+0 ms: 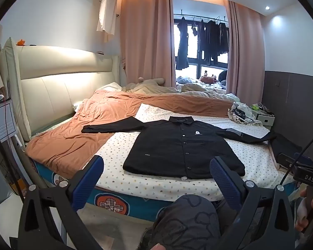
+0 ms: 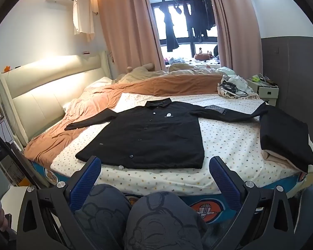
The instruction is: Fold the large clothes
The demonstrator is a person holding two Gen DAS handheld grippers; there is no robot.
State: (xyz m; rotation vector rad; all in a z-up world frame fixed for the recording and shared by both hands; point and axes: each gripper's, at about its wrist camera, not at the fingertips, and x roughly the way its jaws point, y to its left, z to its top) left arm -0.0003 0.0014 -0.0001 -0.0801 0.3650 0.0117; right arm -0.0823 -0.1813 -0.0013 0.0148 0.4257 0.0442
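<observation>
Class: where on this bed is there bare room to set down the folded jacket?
Free: dotted sheet between black jacket and folded dark pile; also the strip along the near edge. Crowded: far right corner, with cables.

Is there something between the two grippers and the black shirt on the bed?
Nothing visible blocks them. The left gripper and right gripper are both open, short of the black shirt, with only bare sheet between.

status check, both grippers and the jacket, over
Left gripper open, right gripper open, both short of the bed. Black jacket flat, buttoned, sleeves spread, unfolded. Folded black stack lies by its right sleeve end.
</observation>
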